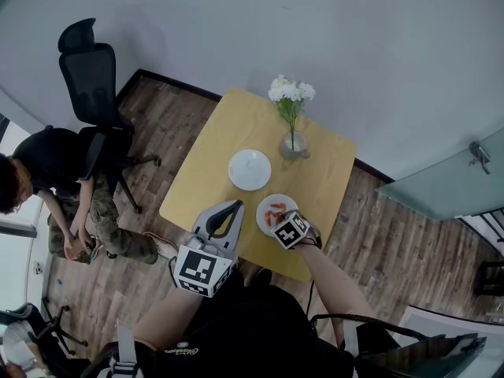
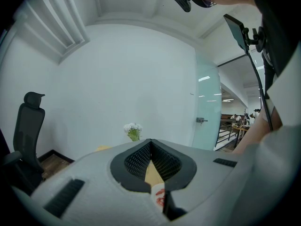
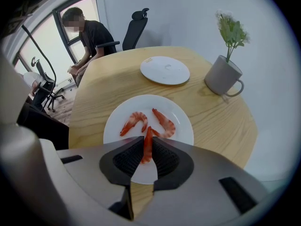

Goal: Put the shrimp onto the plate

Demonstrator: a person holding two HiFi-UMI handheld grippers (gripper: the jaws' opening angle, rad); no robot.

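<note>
A white plate (image 3: 181, 126) near the table's front edge holds two red shrimp (image 3: 133, 122) (image 3: 164, 121) lying flat. A third shrimp (image 3: 147, 147) is pinched between the jaws of my right gripper (image 3: 147, 139), just over the plate's near half. From the head view, the right gripper (image 1: 282, 217) sits above this plate (image 1: 264, 205). My left gripper (image 1: 231, 211) hovers left of the plate, raised, with its jaws shut on nothing. Along the left gripper (image 2: 151, 142), only a sliver of table and plate shows through the gap.
A second, empty white plate (image 1: 250, 169) lies mid-table. A grey mug (image 1: 294, 146) with white flowers (image 1: 290, 91) stands at the back. The yellow table (image 1: 213, 144) has wood floor around it. A seated person (image 1: 47, 187) and office chair (image 1: 93, 73) are to the left.
</note>
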